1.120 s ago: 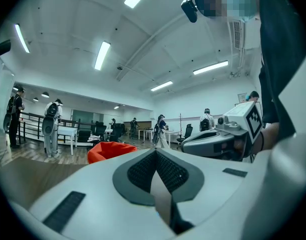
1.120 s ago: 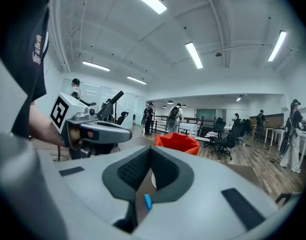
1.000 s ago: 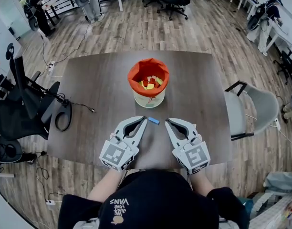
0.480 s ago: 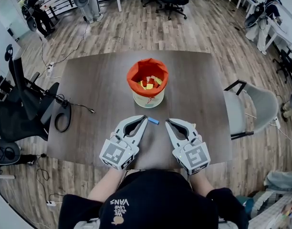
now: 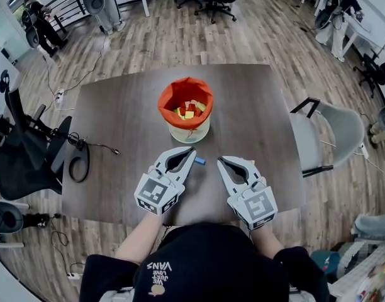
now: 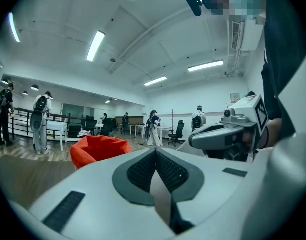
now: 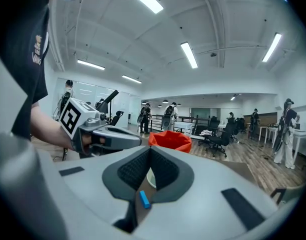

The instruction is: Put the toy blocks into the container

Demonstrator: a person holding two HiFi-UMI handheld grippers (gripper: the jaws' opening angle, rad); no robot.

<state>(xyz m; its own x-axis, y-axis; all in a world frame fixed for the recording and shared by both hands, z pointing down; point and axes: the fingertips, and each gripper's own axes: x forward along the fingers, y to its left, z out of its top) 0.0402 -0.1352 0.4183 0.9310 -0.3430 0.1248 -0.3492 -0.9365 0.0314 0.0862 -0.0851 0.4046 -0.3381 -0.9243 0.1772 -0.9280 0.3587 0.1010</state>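
A white container lined with an orange bag [image 5: 185, 103] stands mid-table and holds several coloured toy blocks [image 5: 187, 111]. One small blue block [image 5: 199, 161] lies on the dark table just in front of it. My left gripper [image 5: 192, 150] is shut and empty, its tip just left of the blue block. My right gripper [image 5: 220, 162] is also shut and empty, a little to the right of the block. In the right gripper view the blue block [image 7: 143, 199] shows through the gap behind the closed jaws, with the orange bag [image 7: 169, 140] beyond.
The dark table [image 5: 117, 124] has a black cable [image 5: 92, 145] lying near its left edge. A grey chair [image 5: 334, 134] stands at the right, a black office chair [image 5: 22, 156] at the left. Other people stand far off in the room.
My left gripper has shifted slightly forward and right, toward the blue block. The head view has tilted a little. The right gripper has stayed put.
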